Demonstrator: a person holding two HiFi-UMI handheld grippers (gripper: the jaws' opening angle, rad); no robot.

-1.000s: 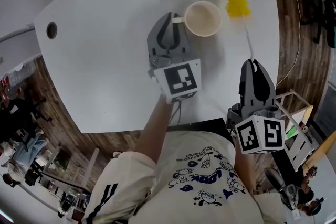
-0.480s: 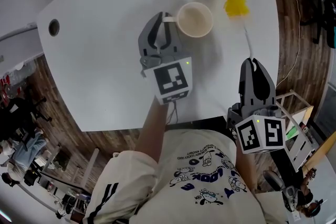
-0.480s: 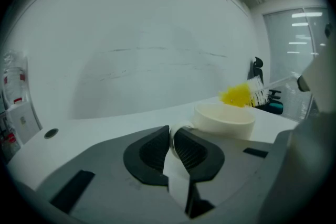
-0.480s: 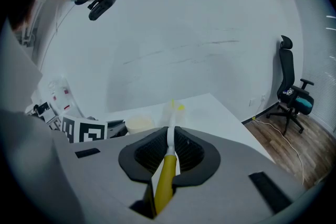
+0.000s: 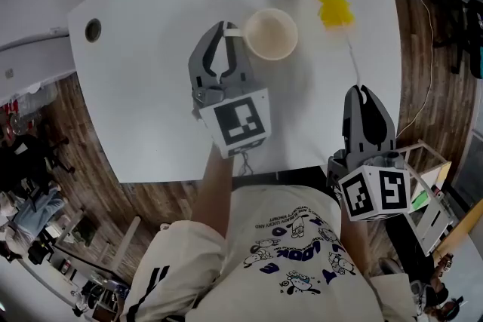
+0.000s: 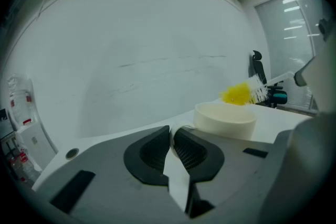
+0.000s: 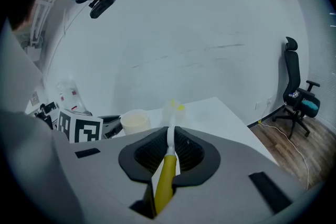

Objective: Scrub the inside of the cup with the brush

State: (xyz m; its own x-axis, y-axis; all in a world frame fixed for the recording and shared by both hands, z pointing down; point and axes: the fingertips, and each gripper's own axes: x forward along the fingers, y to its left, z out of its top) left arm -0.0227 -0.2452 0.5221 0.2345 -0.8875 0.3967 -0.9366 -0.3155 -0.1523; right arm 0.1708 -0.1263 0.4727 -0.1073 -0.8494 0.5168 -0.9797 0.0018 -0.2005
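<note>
As the left hand-held gripper (image 5: 225, 28) grips tight on the handle of the cream cup (image 5: 270, 34), upper centre, the right hand-held gripper (image 5: 364, 90), lower right, clamps the stem of the brush (image 5: 352, 53), whose yellow bristles sit just right of the cup, outside it. Scrubbing well likely means steadying the cup, lifting the bristles over the rim and working round the inner wall. The cup stands on a white surface (image 5: 143, 87); wood floor (image 5: 441, 94) and an office chair (image 7: 294, 86) lie beyond.
</note>
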